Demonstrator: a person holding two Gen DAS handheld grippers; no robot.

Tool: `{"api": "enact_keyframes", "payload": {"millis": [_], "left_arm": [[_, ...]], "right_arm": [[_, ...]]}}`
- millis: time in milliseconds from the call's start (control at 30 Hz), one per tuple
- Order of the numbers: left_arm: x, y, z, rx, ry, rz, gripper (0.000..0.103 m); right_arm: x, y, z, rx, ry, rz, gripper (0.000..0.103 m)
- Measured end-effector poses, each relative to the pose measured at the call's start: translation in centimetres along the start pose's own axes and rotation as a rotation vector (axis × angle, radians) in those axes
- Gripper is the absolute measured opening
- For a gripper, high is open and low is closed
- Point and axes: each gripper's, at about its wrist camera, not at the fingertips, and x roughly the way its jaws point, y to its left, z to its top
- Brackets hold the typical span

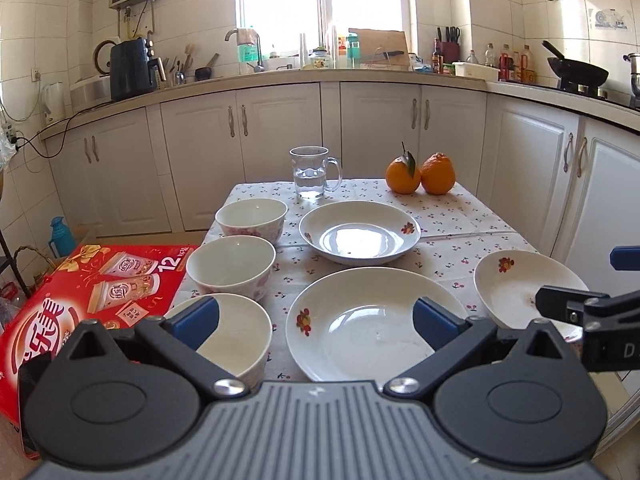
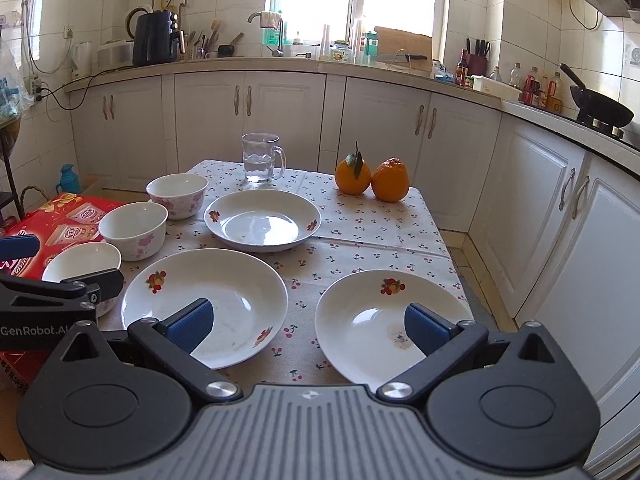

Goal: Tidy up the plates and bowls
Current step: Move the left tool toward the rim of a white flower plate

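Three white plates with fruit prints lie on the cherry-print tablecloth [image 1: 460,224]: a far plate [image 1: 359,232] [image 2: 262,220], a near middle plate [image 1: 368,320] [image 2: 208,300] and a near right plate [image 1: 516,284] [image 2: 376,320]. Three white bowls stand in a column on the left: far bowl [image 1: 252,216] [image 2: 177,194], middle bowl [image 1: 231,266] [image 2: 134,229], near bowl [image 1: 240,332] [image 2: 82,266]. My left gripper [image 1: 316,322] is open and empty, between the near bowl and the middle plate. My right gripper [image 2: 308,326] is open and empty, between the two near plates.
A glass mug of water [image 1: 314,172] and two oranges [image 1: 420,174] stand at the table's far edge. A red carton [image 1: 80,300] sits left of the table. White kitchen cabinets [image 1: 280,140] run behind and along the right.
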Motion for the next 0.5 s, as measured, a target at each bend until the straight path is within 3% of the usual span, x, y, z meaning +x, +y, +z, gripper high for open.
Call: {"api": "enact_keyframes", "payload": {"millis": [233, 500], "left_arm": [[2.7, -1.5, 1.6, 0.104, 0.046, -0.075, 0.102], [5.6, -4.2, 3.3, 0.148, 0.074, -0.16, 0.102]], "right_arm": [[0.5, -3.7, -0.9, -0.014, -0.034, 0.013, 0.103], [3.0, -7.1, -4.0, -0.052, 0.027, -0.031, 0.103]]}}
